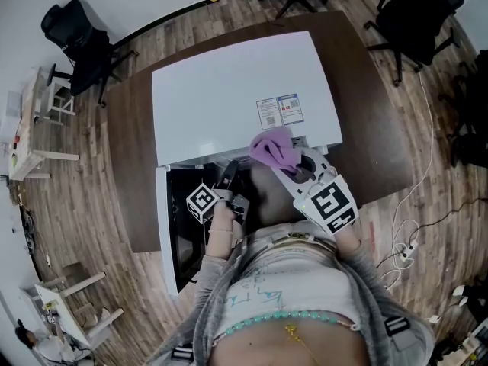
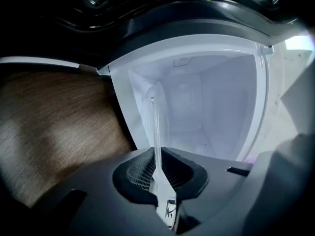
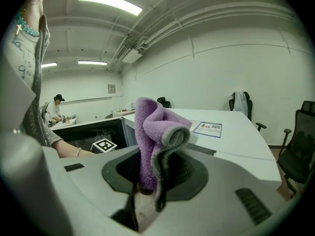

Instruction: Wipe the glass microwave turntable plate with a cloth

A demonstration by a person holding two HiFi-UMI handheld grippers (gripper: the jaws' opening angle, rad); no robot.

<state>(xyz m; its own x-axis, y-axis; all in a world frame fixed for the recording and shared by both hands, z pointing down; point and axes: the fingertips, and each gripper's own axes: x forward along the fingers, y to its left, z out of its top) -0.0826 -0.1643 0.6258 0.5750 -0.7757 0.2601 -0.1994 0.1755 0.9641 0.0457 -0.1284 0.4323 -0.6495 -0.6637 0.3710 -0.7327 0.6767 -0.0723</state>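
The glass turntable plate [image 2: 157, 127] stands on edge, seen edge-on in front of the white microwave's open cavity [image 2: 216, 107]. My left gripper [image 2: 158, 175] is shut on the plate's near rim. In the head view the left gripper [image 1: 229, 175] reaches into the microwave's [image 1: 229, 90] open front, and the plate is hidden there. My right gripper [image 1: 293, 166] hovers over the microwave's front right corner, shut on a bunched purple cloth [image 1: 273, 147]. In the right gripper view the cloth [image 3: 155, 132] rises from between the jaws of that gripper [image 3: 152, 181].
The microwave sits on a dark brown table [image 1: 366, 105], its door [image 1: 171, 227] swung open to the left. Black office chairs [image 1: 76, 40] [image 1: 415, 14] stand around the table. A cable and power strip [image 1: 404, 250] lie on the floor at right. Another person [image 3: 54, 109] works at a far bench.
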